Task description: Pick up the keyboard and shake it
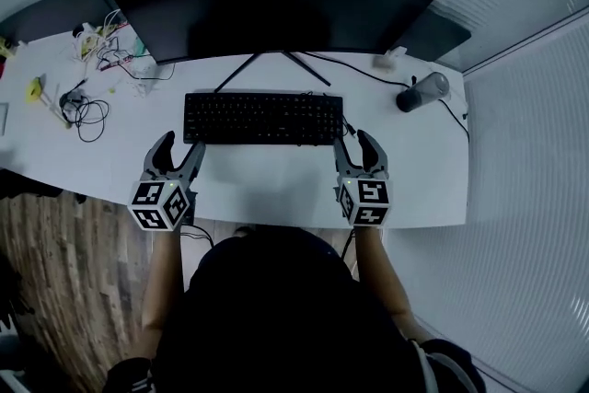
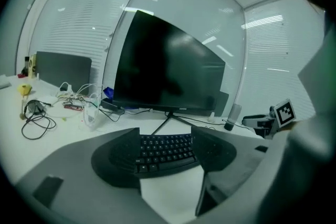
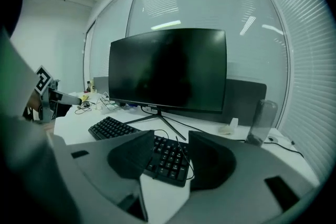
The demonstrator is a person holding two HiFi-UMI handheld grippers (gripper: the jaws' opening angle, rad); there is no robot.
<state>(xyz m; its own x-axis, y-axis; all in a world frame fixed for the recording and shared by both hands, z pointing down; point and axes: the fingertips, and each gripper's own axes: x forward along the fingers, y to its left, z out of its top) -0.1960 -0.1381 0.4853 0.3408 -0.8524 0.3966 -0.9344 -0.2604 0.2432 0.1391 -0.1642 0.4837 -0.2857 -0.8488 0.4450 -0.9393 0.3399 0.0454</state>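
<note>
Tool check: finds left tool (image 1: 182, 147) and right tool (image 1: 355, 143) with jaws apart and empty by the front corners of the keyboard (image 1: 262, 118), flat on the counter (image 1: 267, 184) at frame centre, and leaves grasping, lifting and shaking all undone.

Dim, cool-tinted pics w/ strong fisheye bend and dark corners. Ceiling strips glared on glass walls; white table (image 1: 267, 175) stayed evenly lit, shadows soft.

Head view steeply down; gripper views low, forward; all share keyboard (image 1: 262, 118).
</note>
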